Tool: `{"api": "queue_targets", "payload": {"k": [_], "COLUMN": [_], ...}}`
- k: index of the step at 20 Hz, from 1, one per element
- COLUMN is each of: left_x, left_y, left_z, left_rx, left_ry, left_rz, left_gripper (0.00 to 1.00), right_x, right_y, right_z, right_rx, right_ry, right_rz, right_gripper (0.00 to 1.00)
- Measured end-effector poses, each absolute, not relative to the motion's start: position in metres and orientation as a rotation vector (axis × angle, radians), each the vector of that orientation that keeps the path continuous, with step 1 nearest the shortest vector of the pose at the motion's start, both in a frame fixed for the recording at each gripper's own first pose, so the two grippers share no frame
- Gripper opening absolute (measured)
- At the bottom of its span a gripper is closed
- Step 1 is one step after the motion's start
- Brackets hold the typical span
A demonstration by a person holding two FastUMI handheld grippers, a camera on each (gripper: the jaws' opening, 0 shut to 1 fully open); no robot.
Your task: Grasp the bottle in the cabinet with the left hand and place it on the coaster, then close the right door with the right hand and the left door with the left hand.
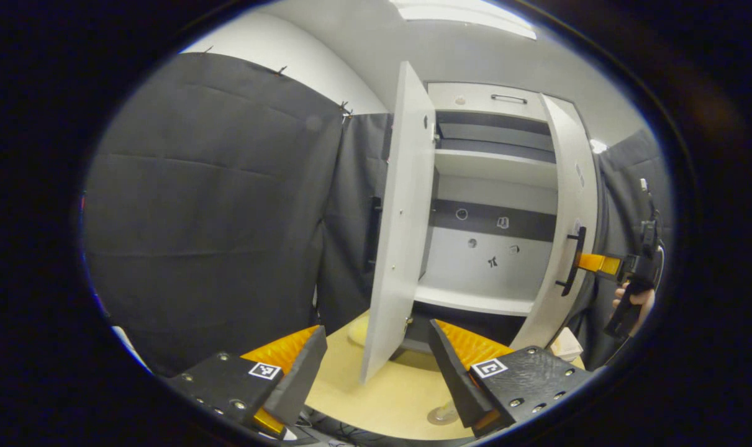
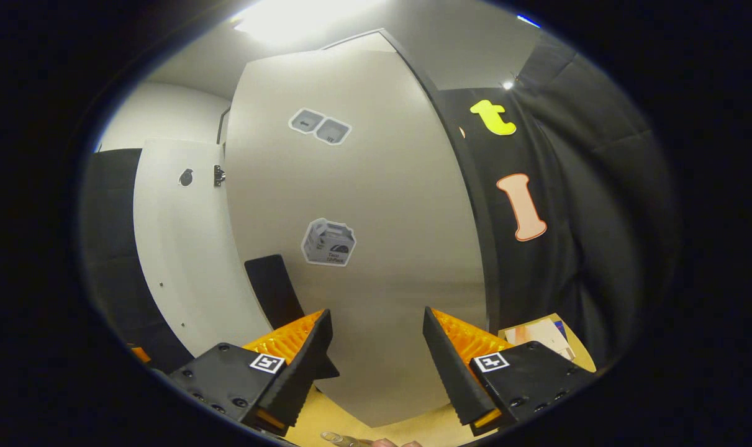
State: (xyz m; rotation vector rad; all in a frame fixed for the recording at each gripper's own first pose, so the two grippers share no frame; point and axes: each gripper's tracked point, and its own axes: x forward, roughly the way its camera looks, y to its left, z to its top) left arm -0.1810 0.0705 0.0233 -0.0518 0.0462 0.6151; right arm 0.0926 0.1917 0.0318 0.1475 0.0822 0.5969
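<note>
Doors stage: both grippers empty, right one at the right door.

Left gripper view: left gripper [image 1: 376, 363] wide open, holding nothing, over the bench's near edge. Left door [image 1: 400, 223] stands ajar, edge-on ahead. Cabinet [image 1: 493, 167] shelves look bare; a clear, faint base [image 1: 443, 413] at the near bench edge may be the bottle on the coaster, cannot tell. Right door [image 1: 565, 217] part open; right gripper [image 1: 599, 264] at its handle [image 1: 574, 261], a hand [image 1: 636, 301] behind it. Right gripper view: right gripper [image 2: 376, 347] wide open, empty, jaws facing the right door's [image 2: 357, 236] outer face. Judgement: door is a stiff, light hinged panel; push flat on the face near the free edge, by the handle.
</note>
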Motion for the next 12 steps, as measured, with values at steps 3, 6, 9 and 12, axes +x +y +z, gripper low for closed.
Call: {"api": "queue_targets", "payload": {"k": [3, 6, 9, 12], "left_x": [-0.199, -0.213, -0.215, -0.211], "left_y": [0.090, 0.111, 0.135, 0.162], "left_z": [0.024, 0.025, 0.032, 0.038], "left_rx": [-0.063, -0.072, -0.077, -0.055], "left_ry": [0.032, 0.023, 0.001, -0.010], "left_rz": [0.662, 0.695, 0.696, 0.674], "left_gripper": [0.96, 0.96, 0.96, 0.96], "right_x": [0.094, 0.096, 0.093, 0.091], "right_y": [0.192, 0.189, 0.187, 0.177], "right_z": [0.031, 0.025, 0.027, 0.028], "right_rx": [0.121, 0.107, 0.116, 0.091], "right_ry": [0.065, 0.086, 0.092, 0.072], "right_rz": [0.602, 0.586, 0.574, 0.528], "right_gripper": [0.95, 0.95, 0.95, 0.95]}}
